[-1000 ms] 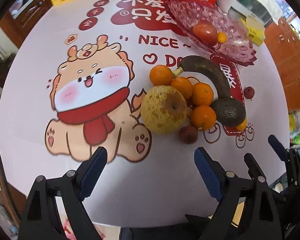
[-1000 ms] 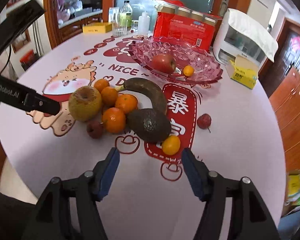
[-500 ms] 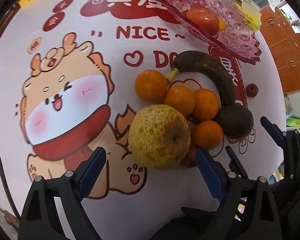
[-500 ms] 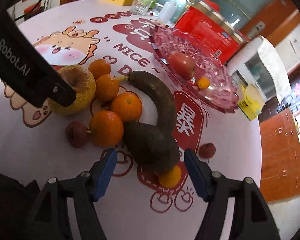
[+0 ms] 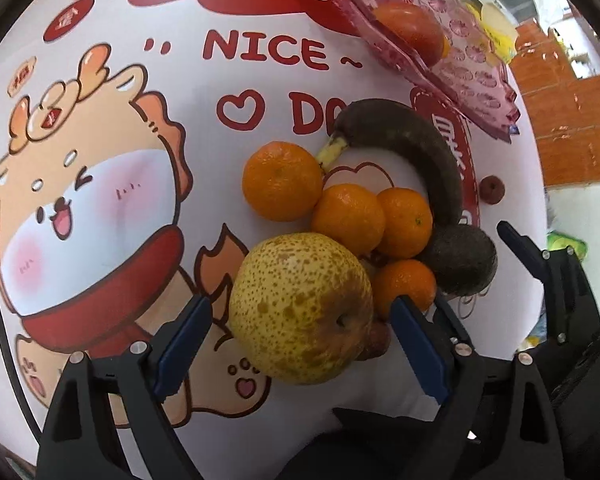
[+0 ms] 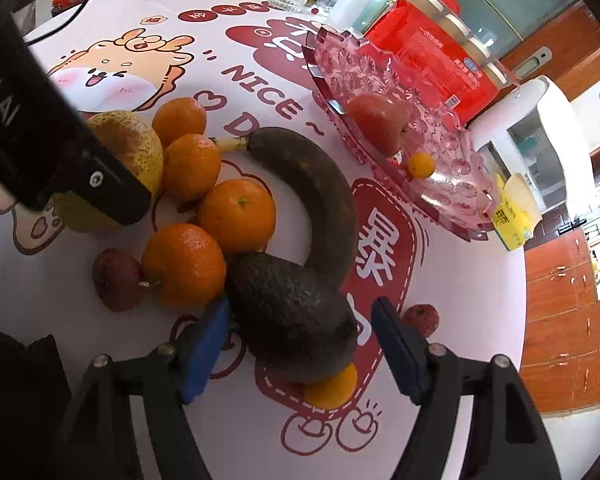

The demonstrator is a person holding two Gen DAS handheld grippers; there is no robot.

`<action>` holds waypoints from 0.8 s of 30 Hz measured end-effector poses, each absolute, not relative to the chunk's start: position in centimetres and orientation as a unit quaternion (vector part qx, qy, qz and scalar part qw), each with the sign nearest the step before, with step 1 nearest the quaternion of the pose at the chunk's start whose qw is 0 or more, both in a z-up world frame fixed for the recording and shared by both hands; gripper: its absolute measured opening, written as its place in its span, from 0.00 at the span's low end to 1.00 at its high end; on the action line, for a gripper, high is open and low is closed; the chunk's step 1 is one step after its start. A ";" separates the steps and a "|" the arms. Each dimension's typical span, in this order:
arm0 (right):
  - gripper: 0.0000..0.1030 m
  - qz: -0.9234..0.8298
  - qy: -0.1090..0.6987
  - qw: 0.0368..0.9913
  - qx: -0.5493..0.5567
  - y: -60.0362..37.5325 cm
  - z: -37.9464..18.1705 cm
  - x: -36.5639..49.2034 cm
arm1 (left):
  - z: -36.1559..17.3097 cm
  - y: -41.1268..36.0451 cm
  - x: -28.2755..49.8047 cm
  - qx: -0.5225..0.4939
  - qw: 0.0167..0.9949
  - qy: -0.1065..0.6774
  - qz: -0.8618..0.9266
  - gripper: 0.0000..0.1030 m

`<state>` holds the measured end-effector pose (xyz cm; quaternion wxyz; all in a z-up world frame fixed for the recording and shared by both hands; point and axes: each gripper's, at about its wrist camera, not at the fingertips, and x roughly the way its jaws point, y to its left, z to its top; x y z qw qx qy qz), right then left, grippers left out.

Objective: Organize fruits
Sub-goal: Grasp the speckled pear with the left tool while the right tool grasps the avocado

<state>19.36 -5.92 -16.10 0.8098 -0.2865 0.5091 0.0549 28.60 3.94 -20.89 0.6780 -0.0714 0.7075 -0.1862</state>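
Left wrist view showed my left tongs (image 5: 300,344) spread wide around the pear (image 5: 302,310), one blue pad on each side with a gap at both, so they gripped nothing. The pear lay dead ahead between the fingers, nearest of all the fruit, on the counter (image 5: 140,120) over the cartoon print. It looked roundish, with no clear long axis, its dimpled end turned toward the camera. Just right of it, touching or nearly so, sat four oranges (image 5: 282,186), and a small red fruit (image 5: 376,342) peeked from under the pear by my right-hand pad.

Right wrist view showed my right tongs (image 6: 300,344) also open and empty, straddling the avocado (image 6: 292,316). Its long axis ran slantwise, from upper left to lower right, across the gap and not along it. Its far end touched the dark banana (image 6: 316,200), and a kumquat (image 6: 332,388) was tucked beneath its near end. A second small red fruit (image 6: 420,318) lay just outside the right pad.

Further right, well apart from both tongs, stood the pink dish (image 6: 452,184), already holding an apple (image 6: 380,124) and a kumquat.

I judged each hand to be set over its own fruit: left nearer the pear, right nearer the avocado. Closing on the avocado might nudge the kumquat under it, and the pear's neighbours could roll.
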 end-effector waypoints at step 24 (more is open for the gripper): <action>0.58 0.078 0.515 0.801 -0.294 -5.6 -16.2 19.6 | -21.5 6.9 28.2 -0.141 0.676 0.697 -0.195 0.65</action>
